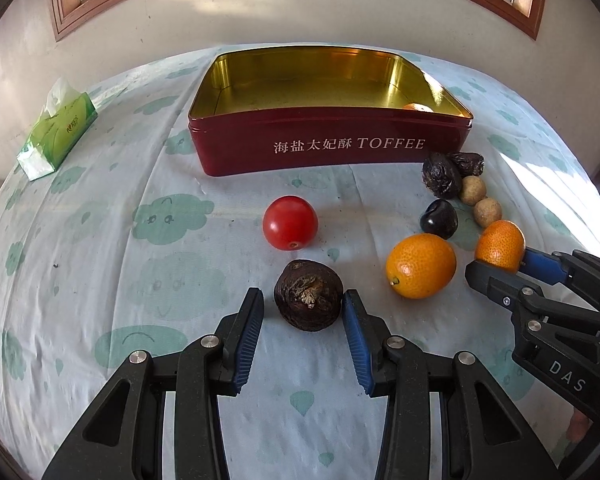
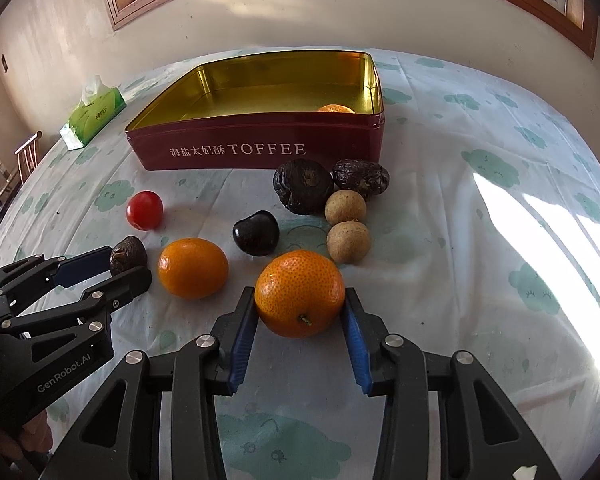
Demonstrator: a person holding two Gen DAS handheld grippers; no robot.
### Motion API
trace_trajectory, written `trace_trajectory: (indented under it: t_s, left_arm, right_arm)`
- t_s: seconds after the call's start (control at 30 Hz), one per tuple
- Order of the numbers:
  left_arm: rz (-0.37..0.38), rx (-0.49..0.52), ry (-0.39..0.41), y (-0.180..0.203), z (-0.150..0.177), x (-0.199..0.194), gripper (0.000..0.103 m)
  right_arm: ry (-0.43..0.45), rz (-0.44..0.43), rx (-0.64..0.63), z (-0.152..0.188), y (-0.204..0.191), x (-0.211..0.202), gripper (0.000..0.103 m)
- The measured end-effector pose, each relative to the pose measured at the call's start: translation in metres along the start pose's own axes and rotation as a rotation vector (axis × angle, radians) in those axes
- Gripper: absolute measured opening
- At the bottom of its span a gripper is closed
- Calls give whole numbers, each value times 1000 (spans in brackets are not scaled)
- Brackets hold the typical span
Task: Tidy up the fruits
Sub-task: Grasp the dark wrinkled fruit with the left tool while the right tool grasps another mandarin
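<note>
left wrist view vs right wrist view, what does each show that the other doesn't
Only left wrist: the left hand-held gripper from behind, pads either side of the dark wrinkled fruit. Only right wrist: the right hand-held gripper from behind, pads against the nearest orange, plus a wooden chair at the left edge. Both: the red toffee tin with an orange inside, the tissue pack, the tomato.

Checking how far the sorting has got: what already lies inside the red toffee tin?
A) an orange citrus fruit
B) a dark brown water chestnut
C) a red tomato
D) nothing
A: an orange citrus fruit peeks over the front wall of the red toffee tin, at its right end.
</note>
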State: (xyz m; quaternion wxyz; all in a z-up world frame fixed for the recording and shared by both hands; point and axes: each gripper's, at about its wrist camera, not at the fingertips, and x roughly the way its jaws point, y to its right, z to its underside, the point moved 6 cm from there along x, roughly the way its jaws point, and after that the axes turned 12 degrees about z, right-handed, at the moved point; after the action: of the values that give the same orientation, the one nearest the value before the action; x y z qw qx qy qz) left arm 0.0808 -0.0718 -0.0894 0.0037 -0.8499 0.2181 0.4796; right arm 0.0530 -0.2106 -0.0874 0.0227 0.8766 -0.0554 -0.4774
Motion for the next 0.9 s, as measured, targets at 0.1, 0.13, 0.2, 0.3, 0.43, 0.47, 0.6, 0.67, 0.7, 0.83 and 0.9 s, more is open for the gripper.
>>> trace_trajectory:
  t_s: [0.1, 0.13, 0.2, 0.3, 0.43, 0.47, 0.6, 0.67, 0.7, 0.83, 0.9]
  left_arm:
    - [1, -4, 6, -1, 0, 0, 42]
    - [0, -4, 8, -1, 0, 0, 41]
    - [0, -5, 11, -1, 1, -1, 41]
    - [-2, -5, 16, -2, 1, -2, 38]
    - [0, -13, 20, -5, 2, -3, 35]
    - [0, -13, 21, -5, 2, -3, 34]
    - [-4, -15, 24, -5, 2, -3, 34]
    - [-2, -17, 25, -5, 2, -3, 34]
    - [0, -20, 26, -5, 2, -3, 34]
    - [-5, -20, 29, -4, 2, -3, 34]
    - [-8, -16, 30, -4, 2, -4, 34]
  right_arm:
    - [1, 2, -1, 0, 0, 0, 39]
    - [1, 3, 0, 0, 0, 0, 39]
    - [2, 4, -1, 1, 0, 0, 39]
    - [0, 3, 2, 1, 0, 0, 39]
    - [0, 5, -2, 1, -1, 0, 39]
    - [0, 5, -3, 0, -1, 0, 39]
    - [0, 4, -1, 0, -1, 0, 39]
    - [-1, 4, -1, 0, -1, 0, 39]
    - [0, 4, -1, 0, -1, 0, 39]
    - [1, 7, 4, -1, 0, 2, 39]
    - [1, 10, 8, -1, 0, 2, 39]
